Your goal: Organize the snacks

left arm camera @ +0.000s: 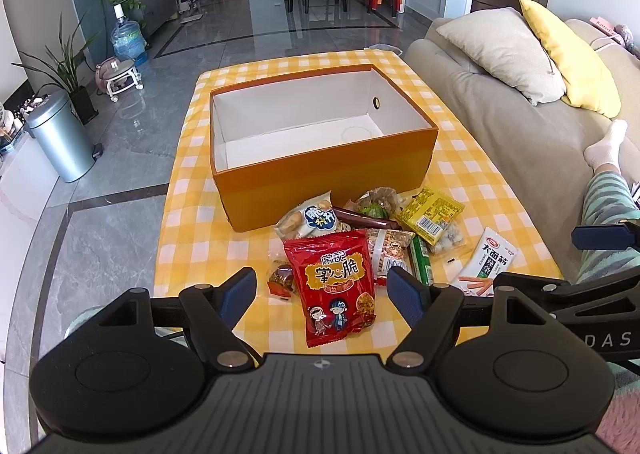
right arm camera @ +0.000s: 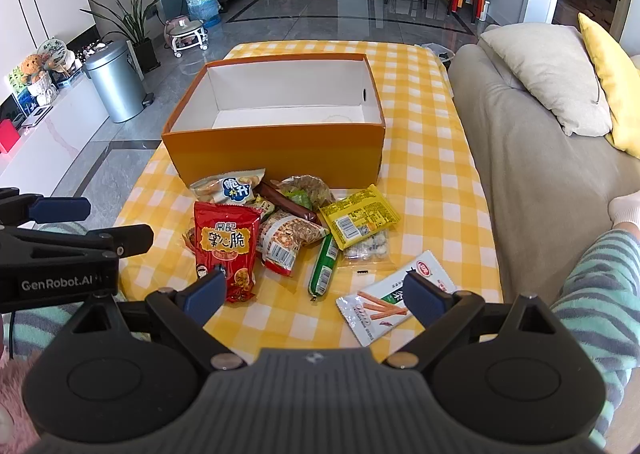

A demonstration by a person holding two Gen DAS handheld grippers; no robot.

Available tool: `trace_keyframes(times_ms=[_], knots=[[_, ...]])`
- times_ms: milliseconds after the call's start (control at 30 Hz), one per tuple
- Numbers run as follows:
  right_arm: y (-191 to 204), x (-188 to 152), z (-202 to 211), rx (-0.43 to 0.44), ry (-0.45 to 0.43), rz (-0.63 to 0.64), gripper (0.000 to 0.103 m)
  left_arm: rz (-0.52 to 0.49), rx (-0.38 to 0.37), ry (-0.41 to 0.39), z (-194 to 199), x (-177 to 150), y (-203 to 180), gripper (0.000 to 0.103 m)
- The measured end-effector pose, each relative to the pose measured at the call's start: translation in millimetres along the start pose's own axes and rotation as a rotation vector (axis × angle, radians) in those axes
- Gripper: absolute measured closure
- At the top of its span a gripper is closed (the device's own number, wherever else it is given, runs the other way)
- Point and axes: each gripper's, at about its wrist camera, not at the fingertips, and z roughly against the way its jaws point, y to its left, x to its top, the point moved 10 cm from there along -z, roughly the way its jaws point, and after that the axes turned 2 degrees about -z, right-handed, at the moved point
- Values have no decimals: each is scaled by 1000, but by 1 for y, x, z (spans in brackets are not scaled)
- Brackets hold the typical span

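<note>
An open orange box (left arm camera: 320,170) (right arm camera: 276,152) with a white, empty inside stands on the yellow checked tablecloth (left arm camera: 472,174) (right arm camera: 424,158). In front of it lies a pile of snack packets: a red bag (left arm camera: 332,282) (right arm camera: 225,244), a yellow packet (left arm camera: 430,216) (right arm camera: 358,216), a green stick (right arm camera: 325,268), a brown sausage (left arm camera: 366,219), a blue-and-white biscuit bag (left arm camera: 310,218) (right arm camera: 230,188). A white packet (left arm camera: 486,262) (right arm camera: 384,300) lies apart at the right. My left gripper (left arm camera: 322,292) hangs open just over the red bag's near half. My right gripper (right arm camera: 314,294) is open above the cloth, its right finger over the white packet.
A beige sofa (left arm camera: 500,122) (right arm camera: 540,158) with cushions runs along the table's right side. A person's striped trouser leg (right arm camera: 592,286) and socked foot (left arm camera: 604,146) are at the right. A metal bin (left arm camera: 62,134) (right arm camera: 114,80) and plants stand on the floor at left.
</note>
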Motion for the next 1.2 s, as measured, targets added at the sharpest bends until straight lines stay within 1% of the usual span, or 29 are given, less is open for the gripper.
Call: trace_keyframes(times_ms=[167, 267, 300, 400, 500, 600, 633, 700, 767, 833, 867, 900, 967, 1067, 1200], knots=[[0, 0, 0, -1, 1, -1, 11, 2, -1, 3, 2, 1, 2, 16], [0, 1, -2, 2, 2, -4, 11, -8, -3, 3, -5, -2, -1, 16], [-1, 2, -2, 3, 1, -5, 11, -15, -4, 1, -9, 3, -2, 16], [-3, 6, -5, 16, -6, -10, 11, -35, -6, -9, -3, 18, -5, 16], [-3, 12, -9, 38, -16, -12, 14, -51, -25, -18, -1, 27, -7, 16], [-3, 15, -14, 54, -22, -3, 21, -63, -48, -3, -10, 29, -8, 16], [-4, 16, -17, 59, -18, -4, 24, -61, -54, 7, -13, 28, -6, 16], [-6, 16, -24, 66, -7, -11, 26, -39, -70, 55, -24, 27, -4, 20], [-8, 16, -34, 74, 13, -14, 35, -14, -100, 106, -35, 25, -4, 22], [-9, 15, -45, 83, 37, -16, 38, 1, -129, 158, -49, 22, -6, 23], [-9, 15, -51, 88, 49, -18, 42, 8, -135, 179, -55, 22, -6, 23], [-10, 14, -57, 93, 60, -19, 44, 15, -132, 201, -62, 20, -6, 23], [-11, 14, -69, 104, 80, -26, 52, 18, -128, 225, -74, 19, -7, 23], [-12, 15, -87, 105, 101, -25, 58, 18, -113, 263, -94, 14, -10, 23], [-10, 17, -110, 120, 113, -23, 61, 22, -94, 306, -117, 4, -9, 23]])
